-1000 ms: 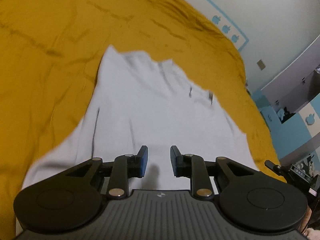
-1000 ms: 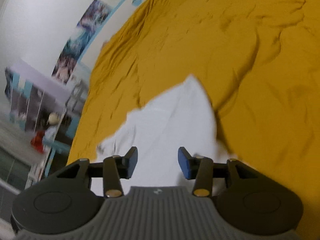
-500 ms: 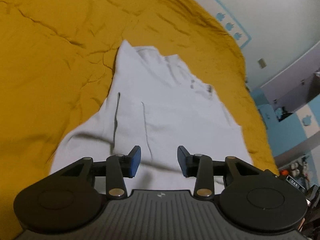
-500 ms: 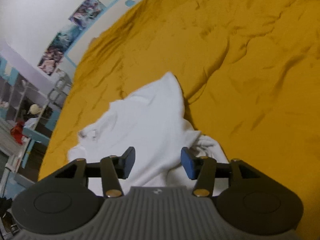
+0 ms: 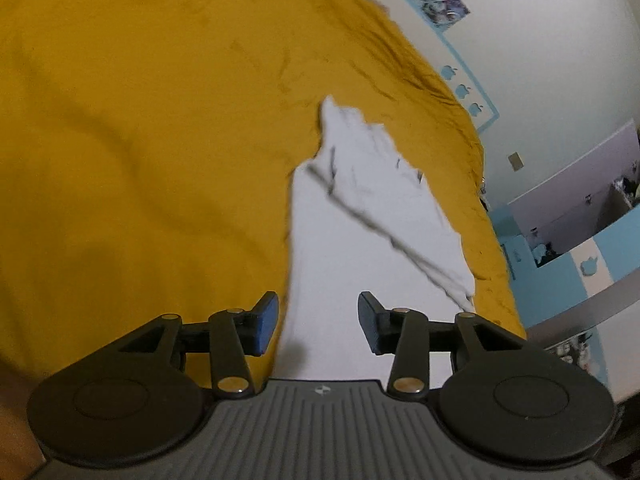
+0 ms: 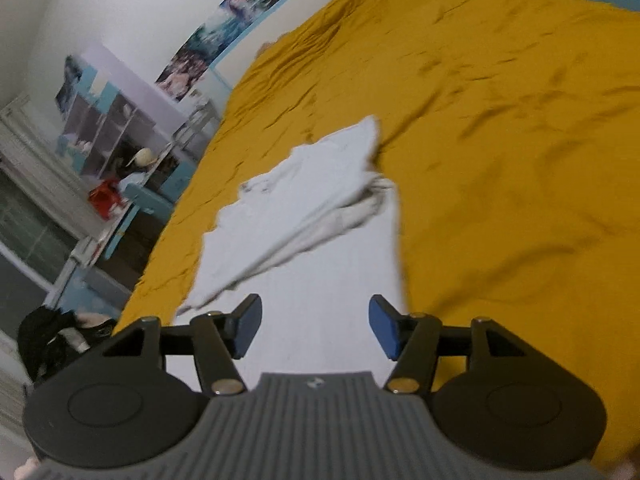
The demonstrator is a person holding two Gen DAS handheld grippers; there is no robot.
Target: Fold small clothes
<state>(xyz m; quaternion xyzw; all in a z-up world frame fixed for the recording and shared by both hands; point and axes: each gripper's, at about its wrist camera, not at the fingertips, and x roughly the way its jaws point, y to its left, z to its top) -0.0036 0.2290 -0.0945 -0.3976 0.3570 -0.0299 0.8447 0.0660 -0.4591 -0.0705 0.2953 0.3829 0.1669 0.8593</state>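
Observation:
A small white garment (image 5: pixel 360 240) lies on a mustard-yellow bedspread (image 5: pixel 140 140), with one side folded over in a diagonal crease. My left gripper (image 5: pixel 318 322) is open and empty above the garment's near left edge. In the right wrist view the same garment (image 6: pixel 320 240) runs away from me, a bunched fold across its middle. My right gripper (image 6: pixel 316 328) is open and empty above the garment's near end.
The bedspread (image 6: pixel 520 140) covers the whole bed. A white wall with posters (image 5: pixel 436 0) is behind. Shelves and a blue desk (image 6: pixel 132 184) stand left of the bed, and dark clothes (image 6: pixel 52 336) lie on the floor.
Both grippers have opened wider and pulled back from the garment. The garment now lies narrower, with one side folded over diagonally. Both views are blurred by motion.

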